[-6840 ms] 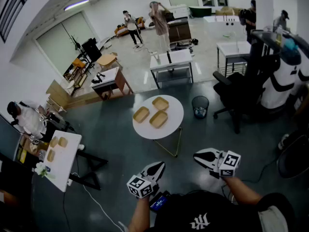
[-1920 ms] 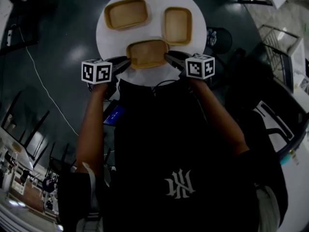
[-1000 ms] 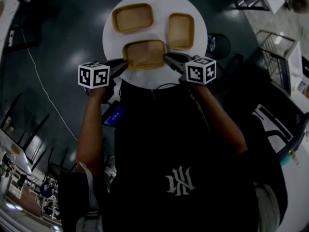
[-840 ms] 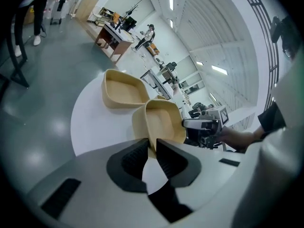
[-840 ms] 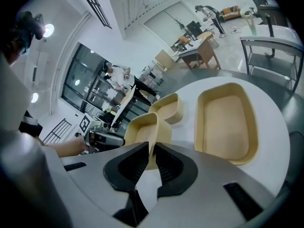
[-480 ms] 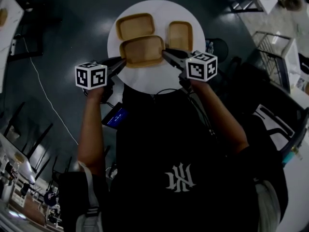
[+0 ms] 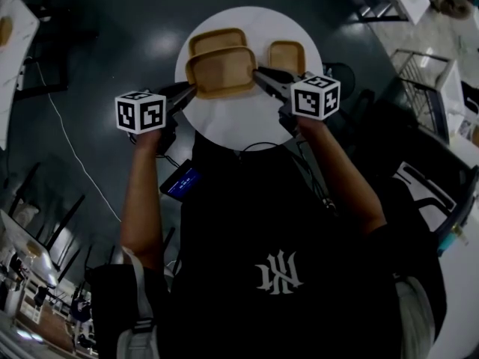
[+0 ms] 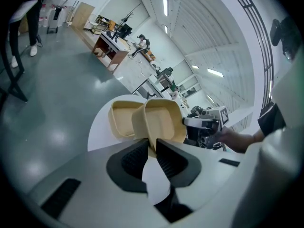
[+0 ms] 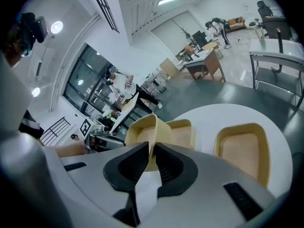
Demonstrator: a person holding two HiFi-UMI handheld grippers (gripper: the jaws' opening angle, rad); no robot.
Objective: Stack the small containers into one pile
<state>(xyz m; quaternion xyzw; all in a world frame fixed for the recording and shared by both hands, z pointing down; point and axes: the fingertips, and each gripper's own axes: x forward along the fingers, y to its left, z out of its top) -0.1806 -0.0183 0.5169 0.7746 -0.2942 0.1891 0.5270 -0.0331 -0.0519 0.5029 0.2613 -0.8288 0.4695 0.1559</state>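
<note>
left gripper and right gripper each clamped nearly closed on opposite end rims of held container, so it hangs level, partly over upper-centre container, likely for nesting. third container sits right.

Head view: the held container covers most of the rear container, so I only see its far rim. Left gripper view: the third container is hidden behind the held one. Right gripper view: the right gripper body cuts off its near edge. Background people are too small to make out.
</note>
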